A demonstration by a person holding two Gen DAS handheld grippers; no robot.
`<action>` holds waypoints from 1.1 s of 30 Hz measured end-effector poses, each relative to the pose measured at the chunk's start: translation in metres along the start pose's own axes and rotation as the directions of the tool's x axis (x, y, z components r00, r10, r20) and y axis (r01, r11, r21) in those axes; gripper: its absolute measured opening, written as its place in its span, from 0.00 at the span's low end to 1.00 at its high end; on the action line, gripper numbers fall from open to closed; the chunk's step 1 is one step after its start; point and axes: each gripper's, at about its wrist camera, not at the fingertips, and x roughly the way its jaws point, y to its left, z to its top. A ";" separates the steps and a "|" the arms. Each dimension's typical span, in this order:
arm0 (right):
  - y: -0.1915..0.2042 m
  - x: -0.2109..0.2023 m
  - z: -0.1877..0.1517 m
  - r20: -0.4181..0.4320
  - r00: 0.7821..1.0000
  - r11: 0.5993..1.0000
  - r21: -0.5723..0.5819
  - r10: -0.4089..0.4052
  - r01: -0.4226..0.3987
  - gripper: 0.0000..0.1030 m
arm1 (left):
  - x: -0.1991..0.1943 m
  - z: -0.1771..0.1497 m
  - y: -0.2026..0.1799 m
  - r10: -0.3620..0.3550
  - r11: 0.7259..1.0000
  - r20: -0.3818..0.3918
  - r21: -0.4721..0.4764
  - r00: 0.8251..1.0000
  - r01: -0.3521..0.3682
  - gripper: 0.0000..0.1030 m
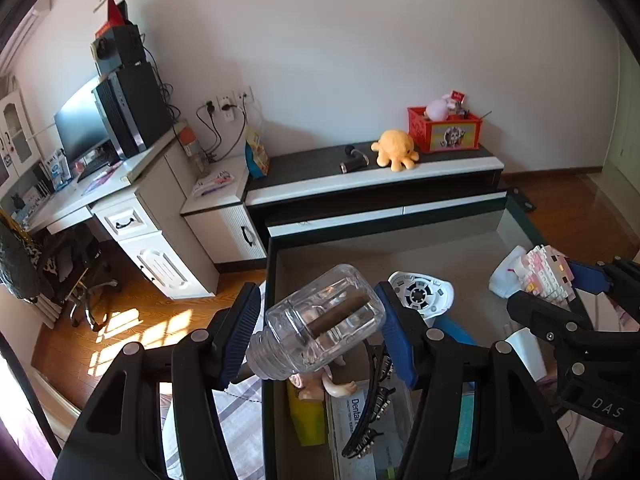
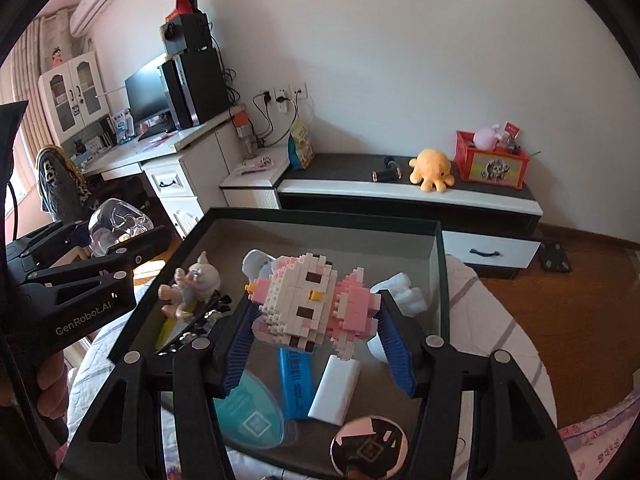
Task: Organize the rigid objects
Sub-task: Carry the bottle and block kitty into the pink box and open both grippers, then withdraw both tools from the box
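Both hands carry something above the glass surface (image 2: 438, 280): the left gripper (image 1: 318, 334) is clamped on a clear jar (image 1: 320, 324), tilted mouth-down, while the right gripper (image 2: 316, 340) pinches a brick cat (image 2: 316, 300), probably bound for the cabinet (image 2: 400, 188) where other toys sit.

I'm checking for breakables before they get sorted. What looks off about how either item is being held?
The clear glass jar in the left hand-held gripper is tipped sideways, lidless, a brown stick loose inside. The pink-and-white brick figure looks securely held.
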 end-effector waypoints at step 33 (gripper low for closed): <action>0.096 -0.238 -0.105 0.361 0.929 0.994 -0.041 -0.083 0.104 1.00 | -0.300 -0.162 0.021 0.040 0.985 0.425 -0.167 0.904 0.034 1.00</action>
